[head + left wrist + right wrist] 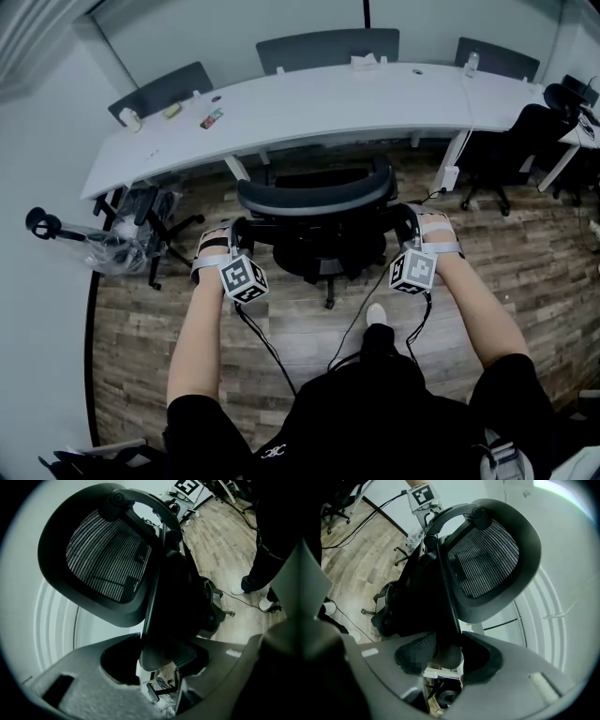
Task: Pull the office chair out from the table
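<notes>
The black office chair [314, 202] stands on the wood floor a little back from the curved white table [375, 98], its mesh back [105, 557] facing me. My left gripper [232, 236] is shut on the chair's left armrest [161, 651], which fills the gap between the jaws. My right gripper [411, 230] is shut on the right armrest [446, 651] in the same way. In the right gripper view the mesh back [487, 559] rises just above the jaws. The seat is mostly hidden under the back.
Grey chairs [328, 47] stand behind the table. Another black chair [511, 150] sits at the right. A tipped chair frame with plastic wrap [131, 234] lies at the left by the wall. Cables [267, 342] trail across the floor near my shoe [376, 314].
</notes>
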Demonstrator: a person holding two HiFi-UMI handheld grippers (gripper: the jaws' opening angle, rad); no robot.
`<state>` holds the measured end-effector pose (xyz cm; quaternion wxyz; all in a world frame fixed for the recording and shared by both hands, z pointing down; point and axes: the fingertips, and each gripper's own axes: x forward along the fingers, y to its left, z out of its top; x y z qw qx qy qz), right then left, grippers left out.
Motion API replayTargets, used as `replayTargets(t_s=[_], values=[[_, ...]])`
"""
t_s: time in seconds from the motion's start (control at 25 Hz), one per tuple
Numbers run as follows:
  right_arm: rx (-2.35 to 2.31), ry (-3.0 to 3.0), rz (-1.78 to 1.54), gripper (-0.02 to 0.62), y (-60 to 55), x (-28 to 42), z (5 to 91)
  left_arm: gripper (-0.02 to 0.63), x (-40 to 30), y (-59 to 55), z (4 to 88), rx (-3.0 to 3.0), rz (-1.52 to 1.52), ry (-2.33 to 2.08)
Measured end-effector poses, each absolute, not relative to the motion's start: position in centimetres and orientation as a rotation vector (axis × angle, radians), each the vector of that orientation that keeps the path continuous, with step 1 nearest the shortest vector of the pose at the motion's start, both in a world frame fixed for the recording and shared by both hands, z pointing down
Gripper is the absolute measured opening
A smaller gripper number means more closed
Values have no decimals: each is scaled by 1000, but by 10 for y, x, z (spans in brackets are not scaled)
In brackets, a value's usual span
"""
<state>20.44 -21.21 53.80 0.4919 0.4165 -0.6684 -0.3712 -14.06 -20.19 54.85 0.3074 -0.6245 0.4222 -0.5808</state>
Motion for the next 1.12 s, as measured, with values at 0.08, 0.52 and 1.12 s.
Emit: replayTargets(t_s=[0.08,0.52,1.12], values=[[1016,-1623,-896,179,-207,203,538,176,-142,-195,549,-1651,-1535,1121],[999,-1634,-898,179,-195,203,534,178,-141,-180,544,-1677,-1536,1150],[1228,-1891,-685,80,-184,205,514,213,-133,-161,529,-2071,-1090,1565]])
